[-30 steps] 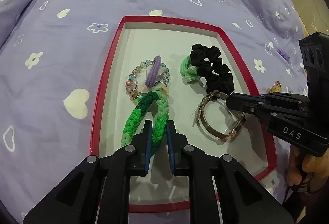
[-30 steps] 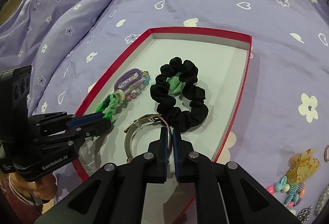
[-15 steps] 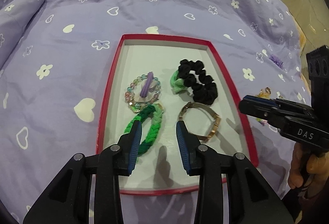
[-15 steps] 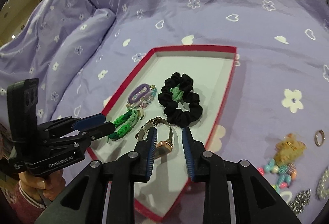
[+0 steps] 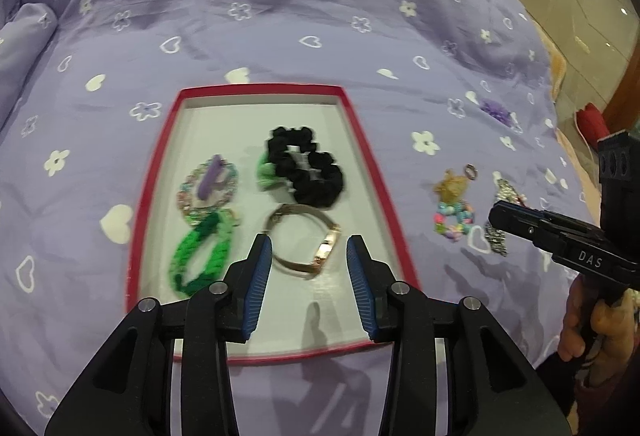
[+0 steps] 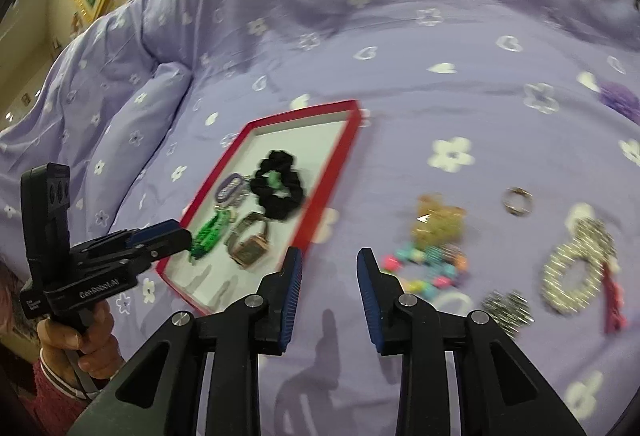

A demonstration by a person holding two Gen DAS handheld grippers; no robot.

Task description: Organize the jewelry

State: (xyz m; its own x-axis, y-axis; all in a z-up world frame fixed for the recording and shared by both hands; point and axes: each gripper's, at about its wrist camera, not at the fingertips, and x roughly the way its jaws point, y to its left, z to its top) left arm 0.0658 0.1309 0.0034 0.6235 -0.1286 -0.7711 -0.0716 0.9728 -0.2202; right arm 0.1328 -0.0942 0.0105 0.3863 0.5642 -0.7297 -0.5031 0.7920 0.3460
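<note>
Inside red tray (image 5: 362, 140), watch (image 5: 308, 240) lying flat.

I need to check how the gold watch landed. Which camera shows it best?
The left wrist view: the gold watch lies centred in the red tray, just beyond the open left gripper, band loop and face visible. The right wrist view shows it smaller, blurred, off to the left, with the open right gripper aimed elsewhere.

Soft matt lilac cotton bedspread (image 5: 280, 16); red cardboard tray (image 5: 138, 224) with smooth matt white floor; shiny rose-gold metal watch (image 5: 320, 248); matt black gathered-cloth scrunchie (image 5: 316, 176); green braided cord bracelet (image 5: 200, 260); glossy plastic-bead bracelet (image 6: 424, 268).
</note>
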